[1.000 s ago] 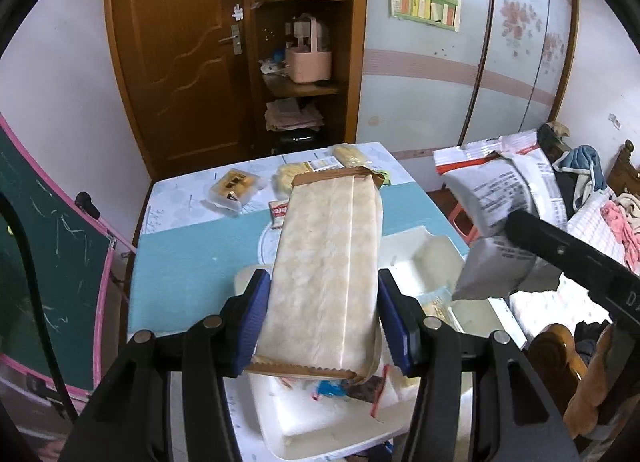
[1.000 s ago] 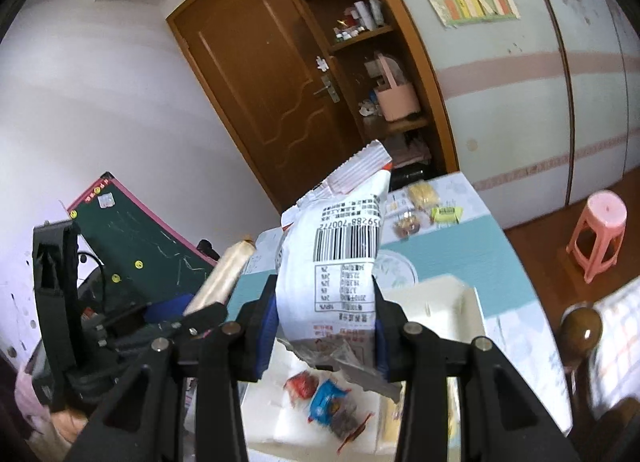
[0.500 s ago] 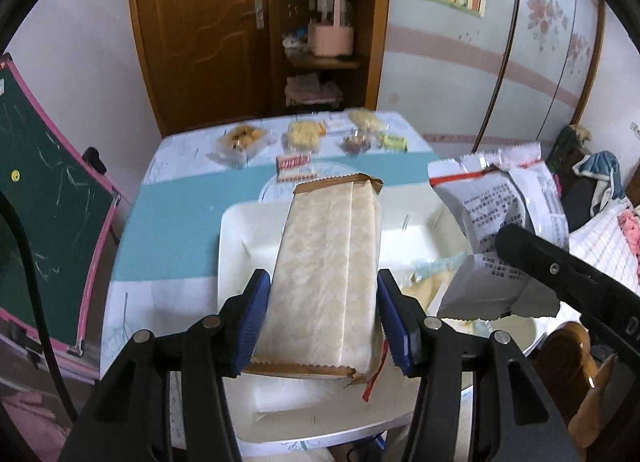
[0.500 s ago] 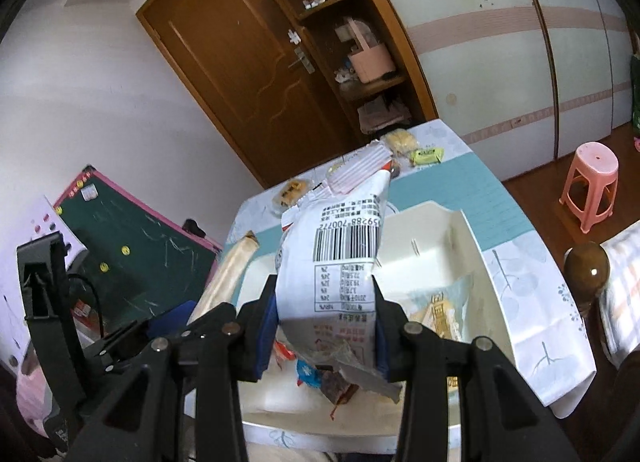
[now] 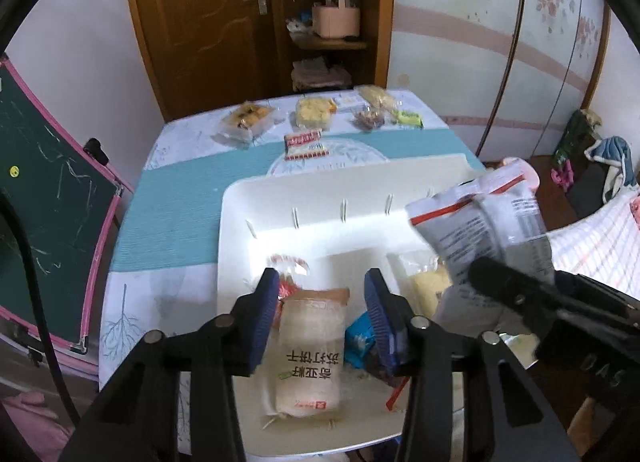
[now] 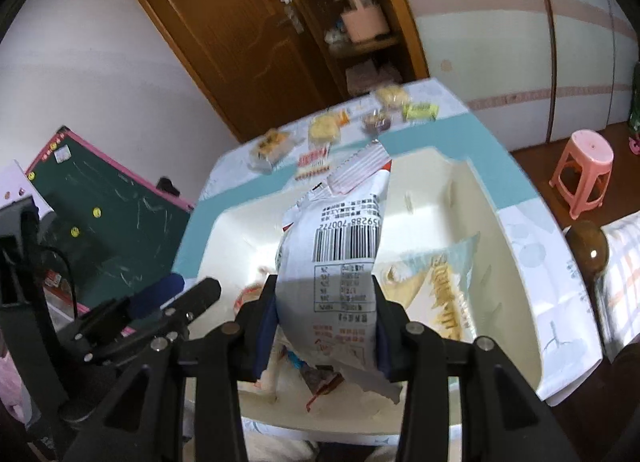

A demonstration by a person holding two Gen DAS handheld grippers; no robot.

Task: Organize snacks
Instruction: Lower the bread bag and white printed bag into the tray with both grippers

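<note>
Landmark: the white rectangular plastic tray (image 5: 280, 198) on the bench, collecting the snacks.

Left tool (image 5: 322, 312): jaws opening and clear of the beige soda-cracker packet (image 5: 310, 358), which lies flat in the tray's near part, apparently just let go.

Right tool (image 6: 326, 326): jaws opening, pads against the white crinkly snack bag (image 6: 340, 262), held upright over the tray's middle, likely for dropping in.

Several small wrapped snacks (image 5: 306, 114) lie beyond the tray's far edge, unsorted.

table (image 5: 168, 222) | white tray (image 5: 240, 198) near | wrapped snacks (image 5: 308, 114) far edge
</note>
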